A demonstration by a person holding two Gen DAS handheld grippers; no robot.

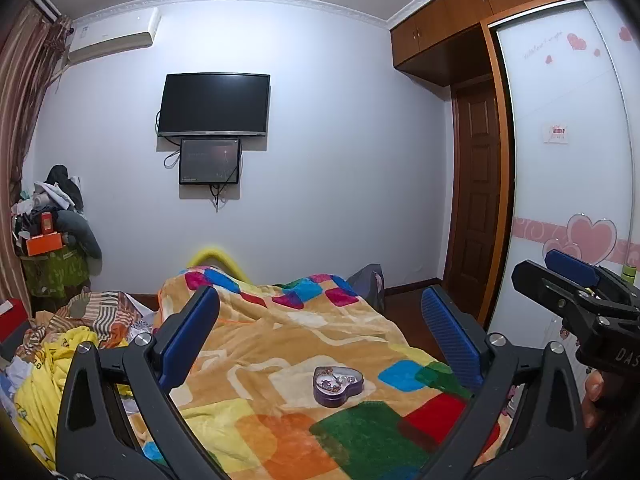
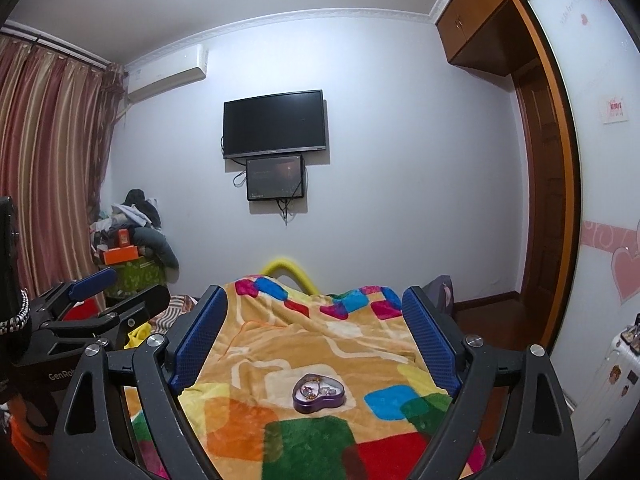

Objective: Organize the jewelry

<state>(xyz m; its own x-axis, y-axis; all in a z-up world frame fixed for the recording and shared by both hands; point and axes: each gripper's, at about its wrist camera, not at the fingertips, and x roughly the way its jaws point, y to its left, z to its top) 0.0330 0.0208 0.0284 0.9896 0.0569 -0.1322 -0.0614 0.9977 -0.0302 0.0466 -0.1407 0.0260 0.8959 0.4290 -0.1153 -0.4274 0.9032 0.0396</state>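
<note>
Two tongs spread wide, holding nothing | left tongs (image 1: pixel 320 322), right tongs (image 2: pixel 316 318) | purple heart-shaped jewelry tin (image 1: pixel 338 385) open on blanket (image 1: pixel 280 336)

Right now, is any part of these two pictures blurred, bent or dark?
Left wrist view: fisheye bends the brown wooden wardrobe; corners are dark; the yellow curved bar behind the bed is blurred. Right wrist view: the same bending; contents of the purple heart-shaped tin are too small to identify.
</note>
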